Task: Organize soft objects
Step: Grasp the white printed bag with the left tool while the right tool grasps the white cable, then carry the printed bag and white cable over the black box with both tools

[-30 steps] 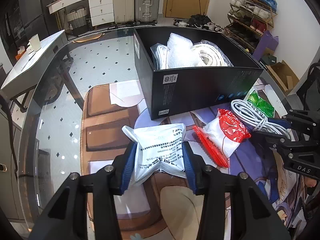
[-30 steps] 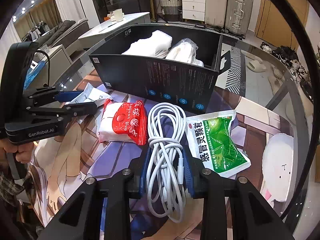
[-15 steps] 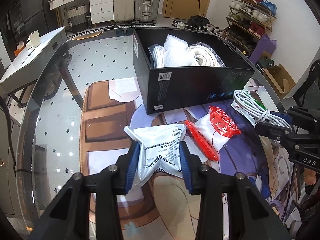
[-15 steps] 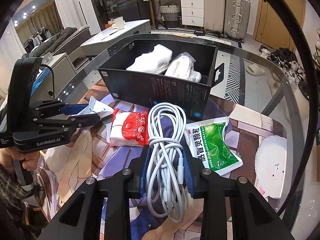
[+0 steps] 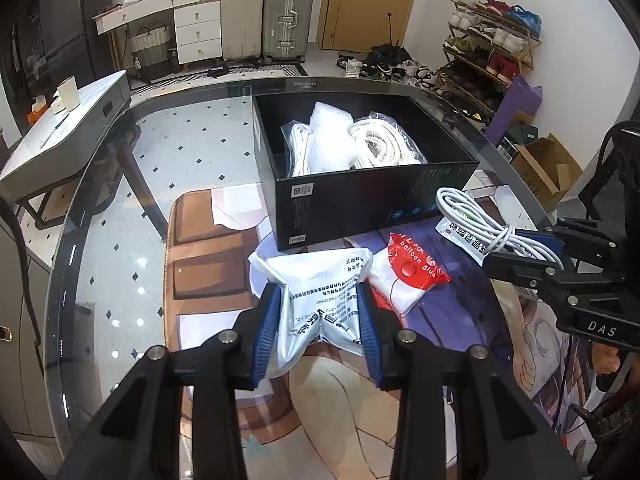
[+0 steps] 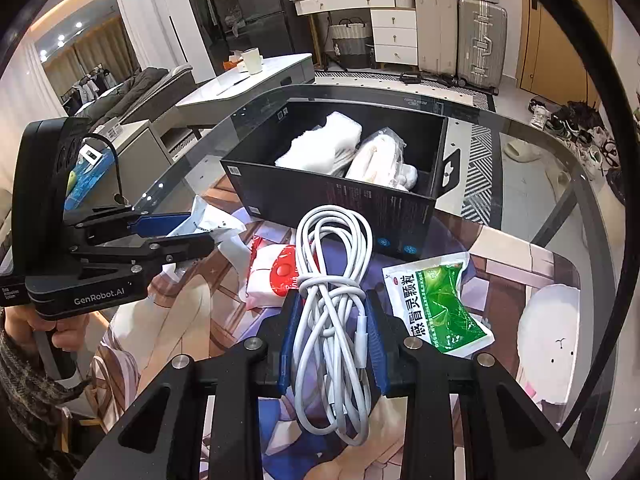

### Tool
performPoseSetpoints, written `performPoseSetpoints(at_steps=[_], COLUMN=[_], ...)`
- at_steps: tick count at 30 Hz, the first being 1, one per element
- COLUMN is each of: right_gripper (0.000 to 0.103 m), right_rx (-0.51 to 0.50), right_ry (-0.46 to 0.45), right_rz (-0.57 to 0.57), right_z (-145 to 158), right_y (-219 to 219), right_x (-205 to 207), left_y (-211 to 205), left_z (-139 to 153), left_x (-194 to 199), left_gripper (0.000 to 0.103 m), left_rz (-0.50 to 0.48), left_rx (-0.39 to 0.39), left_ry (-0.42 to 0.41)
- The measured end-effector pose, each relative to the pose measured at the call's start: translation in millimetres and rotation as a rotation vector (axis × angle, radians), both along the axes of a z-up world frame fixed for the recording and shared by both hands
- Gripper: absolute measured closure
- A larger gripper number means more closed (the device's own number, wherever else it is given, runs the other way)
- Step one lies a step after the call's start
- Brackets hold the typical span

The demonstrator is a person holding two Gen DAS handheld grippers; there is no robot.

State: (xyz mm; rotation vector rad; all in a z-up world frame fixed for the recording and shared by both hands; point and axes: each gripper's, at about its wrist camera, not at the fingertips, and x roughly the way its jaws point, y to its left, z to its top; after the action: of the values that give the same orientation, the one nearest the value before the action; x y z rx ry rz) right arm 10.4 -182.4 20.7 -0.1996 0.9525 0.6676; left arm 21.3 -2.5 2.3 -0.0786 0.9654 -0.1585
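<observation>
Glass forms the round surface, and a printed cartoon mat covers its near part; behind stand two suitcases and a shoe rack. On the surface stands an open black box, and inside it lie a bubble-wrap roll and bagged white cords.

The left tongs grip a white printed pouch between the blue pads, which press its two sides so that it buckles. The pouch is just in front of the box; whether it touches the mat cannot be told. Beside it, on the mat, lies a white packet with a red label.

The right tongs are closed on a coiled white cable, whose loop reaches forward toward the near wall of the box. In the left wrist view the cable hangs in the air near the right corner of the box. To the right of the cable, a green medicine sachet lies flat on the mat, near the box.
</observation>
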Motion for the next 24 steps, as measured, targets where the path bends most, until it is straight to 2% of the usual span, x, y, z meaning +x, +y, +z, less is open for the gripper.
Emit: performPoseSetpoints(at_steps=[5, 13, 24], right_gripper=[0.072, 0.072, 0.072], right_rx=[0.036, 0.041, 0.032], right_ry=[0.002, -0.032, -0.068], right_rz=[0.005, 0.01, 0.007], right_z=[9.3, 28.3, 38.8], right_y=[0.8, 4.0, 12.1], right_x=[0.7, 2.9, 15.6], left_y=[-6.3, -9.5, -13.7], left_z=[12.0, 30.2, 50.8], left_x=[1.6, 4.6, 10.2], left_gripper=[0.067, 0.067, 0.067], left_rz=[-0.006, -0.013, -0.014], left_rx=[0.01, 0.029, 0.072], left_ry=[-0.028, -0.064, -0.112])
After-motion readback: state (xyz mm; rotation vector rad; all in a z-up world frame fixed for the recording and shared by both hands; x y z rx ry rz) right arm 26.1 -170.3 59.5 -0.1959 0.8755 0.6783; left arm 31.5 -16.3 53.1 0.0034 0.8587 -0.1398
